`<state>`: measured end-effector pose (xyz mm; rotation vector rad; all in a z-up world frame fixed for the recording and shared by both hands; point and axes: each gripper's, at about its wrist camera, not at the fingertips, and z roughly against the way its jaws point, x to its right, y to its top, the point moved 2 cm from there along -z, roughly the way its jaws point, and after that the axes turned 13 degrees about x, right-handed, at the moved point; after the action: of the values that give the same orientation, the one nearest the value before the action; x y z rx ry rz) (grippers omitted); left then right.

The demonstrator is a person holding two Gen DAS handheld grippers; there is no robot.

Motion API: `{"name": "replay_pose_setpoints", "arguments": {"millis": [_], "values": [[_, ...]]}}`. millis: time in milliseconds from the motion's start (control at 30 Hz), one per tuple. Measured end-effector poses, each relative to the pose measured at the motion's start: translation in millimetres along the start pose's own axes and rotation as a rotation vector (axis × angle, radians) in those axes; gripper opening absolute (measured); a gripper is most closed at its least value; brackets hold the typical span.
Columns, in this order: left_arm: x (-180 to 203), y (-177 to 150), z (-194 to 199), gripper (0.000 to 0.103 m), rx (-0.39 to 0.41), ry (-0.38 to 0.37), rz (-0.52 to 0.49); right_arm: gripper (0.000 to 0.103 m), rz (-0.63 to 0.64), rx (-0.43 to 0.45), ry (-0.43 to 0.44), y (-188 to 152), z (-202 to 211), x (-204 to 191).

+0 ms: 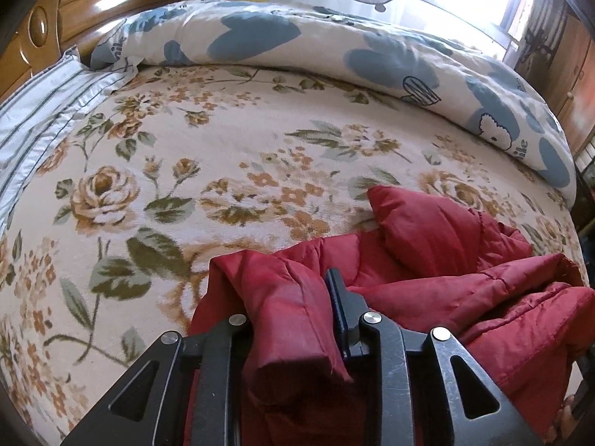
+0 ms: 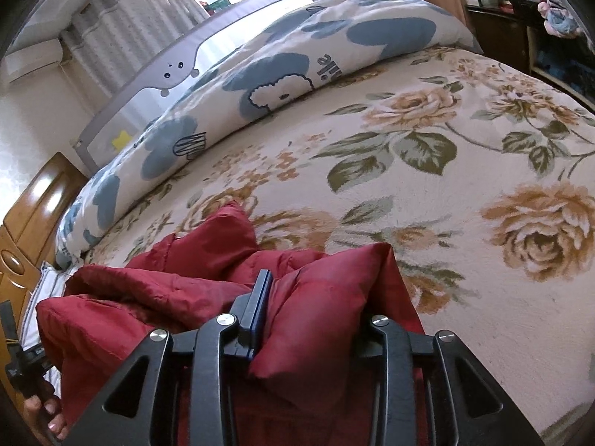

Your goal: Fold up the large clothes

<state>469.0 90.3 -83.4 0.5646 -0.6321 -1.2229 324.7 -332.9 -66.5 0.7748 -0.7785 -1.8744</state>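
Left wrist view: the left gripper [image 1: 297, 319] has its fingers clamped on a thick padded fold of the red jacket [image 1: 438, 245], which bulges up between them; the blue-edged finger pad [image 1: 339, 306] presses against the fold's right side. The rest of the jacket spreads away to the right of the gripper in crumpled quilted folds, lying on the floral blanket [image 1: 208, 156] that covers the bed. Beyond the jacket, along the far edge of the blanket, a rolled duvet [image 1: 297, 37] with blue flower prints runs across. A striped pillow [image 1: 41, 111] sits at the blanket's left edge, against a wooden headboard [image 1: 74, 3].

Right wrist view: the right gripper [image 2: 308, 319] is likewise closed on a puffy corner of the red jacket [image 2: 208, 245], the blue-edged pad [image 2: 260, 304] tight on the fold's left side. The jacket's bulk lies to the left of the gripper on the floral blanket [image 2: 465, 245]. Behind the jacket the duvet [image 2: 297, 59] lies along the grey bed rail [image 2: 178, 70].
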Motion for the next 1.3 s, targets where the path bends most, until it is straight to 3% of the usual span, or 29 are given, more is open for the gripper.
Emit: {"name": "replay_pose_setpoints", "arguments": {"millis": [200,367,600,733,900,1033,1167,1233,1300], "values": [[-5,1,9,0.031,0.002,-0.041,0.004,0.032,-0.021,-0.005,-0.005,-3,-13,5],[-18,-2,52,0.050,0.060,-0.073,-0.015,0.033,-0.022,-0.003,-0.004,-4,-16,6],[-23,-37,127,0.050,0.122,-0.184,-0.017,0.035,-0.016,-0.008,-0.016,-4,-21,5],[-1,-75,141,0.050,0.089,-0.240,-0.120,0.036,-0.004,-0.009,-0.025,-2,-23,3],[22,-110,118,0.051,0.061,-0.146,-0.259,0.039,-0.023,-0.004,-0.011,5,-9,0],[13,-110,101,0.055,0.043,-0.126,-0.225,0.055,-0.039,0.037,0.040,17,24,-7],[13,-108,99,0.055,0.047,-0.106,-0.230,0.072,0.033,0.133,0.092,20,77,-22],[17,-110,98,0.055,0.047,-0.096,-0.237,0.074,0.080,0.117,0.130,13,86,-32],[19,-110,99,0.055,0.046,-0.089,-0.238,0.075,0.153,0.032,0.161,-2,77,-45]]}}
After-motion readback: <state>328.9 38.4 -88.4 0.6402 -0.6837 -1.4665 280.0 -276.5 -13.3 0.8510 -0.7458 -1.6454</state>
